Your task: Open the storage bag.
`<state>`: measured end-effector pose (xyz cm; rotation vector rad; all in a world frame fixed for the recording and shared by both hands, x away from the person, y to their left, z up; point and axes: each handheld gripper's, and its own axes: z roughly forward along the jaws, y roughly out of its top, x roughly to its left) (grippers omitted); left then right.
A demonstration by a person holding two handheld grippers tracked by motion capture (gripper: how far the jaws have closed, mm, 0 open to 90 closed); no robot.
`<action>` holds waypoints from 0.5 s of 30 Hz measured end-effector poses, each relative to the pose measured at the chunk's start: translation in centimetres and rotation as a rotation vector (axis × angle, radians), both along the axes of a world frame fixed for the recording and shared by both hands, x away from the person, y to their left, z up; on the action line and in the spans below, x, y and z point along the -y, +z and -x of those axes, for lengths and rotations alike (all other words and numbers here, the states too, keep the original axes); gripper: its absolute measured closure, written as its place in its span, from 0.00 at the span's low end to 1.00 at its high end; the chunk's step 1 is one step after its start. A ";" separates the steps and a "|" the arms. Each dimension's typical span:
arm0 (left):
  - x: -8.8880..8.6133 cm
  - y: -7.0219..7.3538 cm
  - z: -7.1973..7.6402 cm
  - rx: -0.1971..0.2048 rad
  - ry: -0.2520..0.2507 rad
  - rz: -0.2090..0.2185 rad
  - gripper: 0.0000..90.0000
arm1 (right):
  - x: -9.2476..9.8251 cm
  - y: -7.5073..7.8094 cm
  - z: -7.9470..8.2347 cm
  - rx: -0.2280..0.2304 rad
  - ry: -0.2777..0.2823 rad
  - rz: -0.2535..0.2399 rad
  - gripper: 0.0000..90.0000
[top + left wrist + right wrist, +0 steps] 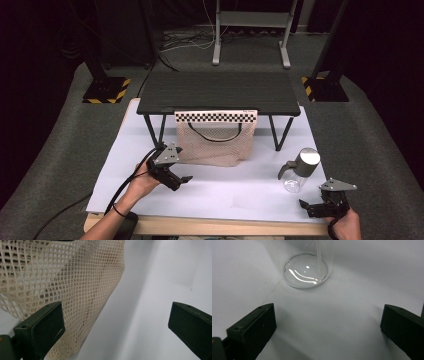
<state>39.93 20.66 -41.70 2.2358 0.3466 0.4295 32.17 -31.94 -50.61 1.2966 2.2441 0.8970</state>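
Observation:
A beige mesh bag [216, 141] with black handles hangs from the front edge of a small black table [218, 91], its bottom resting on the white sheet [210, 192]. My left gripper [181, 181] stands open just left of the bag's lower corner; the mesh [70, 290] reaches past its left jaw. A clear bottle [299, 170] with a grey pump cap stands at the right of the sheet. My right gripper [309, 207] is open in front of it, and the bottle's clear base [305, 271] lies ahead of its jaws.
A checkered strip [216, 116] runs along the bag's top. The black table's legs [152, 129] stand on the sheet. Beyond are a metal stand [250, 30], cables on the floor and hazard-striped bases [105, 90].

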 end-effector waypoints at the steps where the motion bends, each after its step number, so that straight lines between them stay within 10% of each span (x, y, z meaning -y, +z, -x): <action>1: 0.1 0.2 0.0 0.005 -0.007 -0.003 0.00 | 0.0 0.0 0.0 0.000 0.000 0.001 0.00; 15: 1.7 1.8 -0.6 0.044 -0.063 0.002 0.00 | 0.0 0.0 0.0 0.001 0.000 0.000 0.00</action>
